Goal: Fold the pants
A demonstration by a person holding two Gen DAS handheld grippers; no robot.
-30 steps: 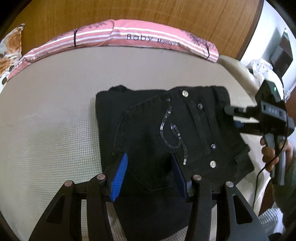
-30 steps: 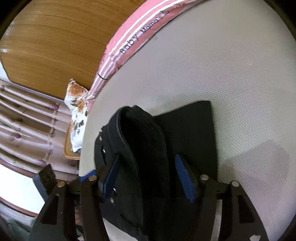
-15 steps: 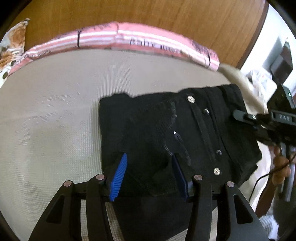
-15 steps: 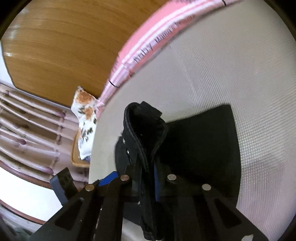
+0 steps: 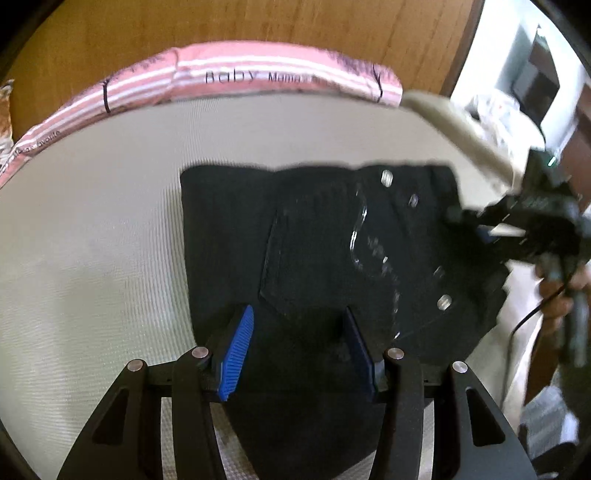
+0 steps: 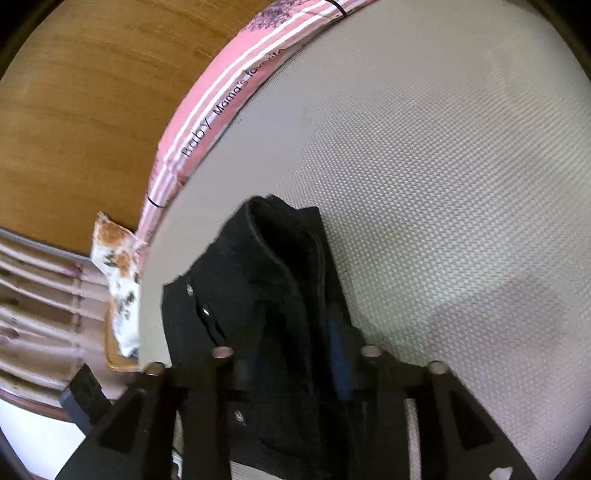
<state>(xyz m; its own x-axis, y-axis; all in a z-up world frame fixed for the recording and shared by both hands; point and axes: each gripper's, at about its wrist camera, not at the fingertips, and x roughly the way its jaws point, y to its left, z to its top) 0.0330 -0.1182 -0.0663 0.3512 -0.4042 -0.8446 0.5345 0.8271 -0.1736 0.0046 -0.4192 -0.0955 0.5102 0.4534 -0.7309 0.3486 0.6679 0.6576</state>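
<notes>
Black pants with metal buttons and a sequin trim lie folded on the beige mattress. My left gripper stands open over their near edge, its blue pads apart and flat fabric below and between them. My right gripper, held by a hand, is at the pants' right edge. In the right wrist view the thick waistband fold stands up between the right gripper's jaws, which are opening; one blue pad shows beside the cloth.
A pink striped bumper printed "Baby" runs along the mattress's far edge against a wooden headboard. A floral cushion lies off the left side. The mattress's right edge drops away near the right gripper.
The right gripper closed on the waistband fold half a second ago, and its jaws have now spread again with the fold still between them. The left gripper shifted slightly and stayed open.
</notes>
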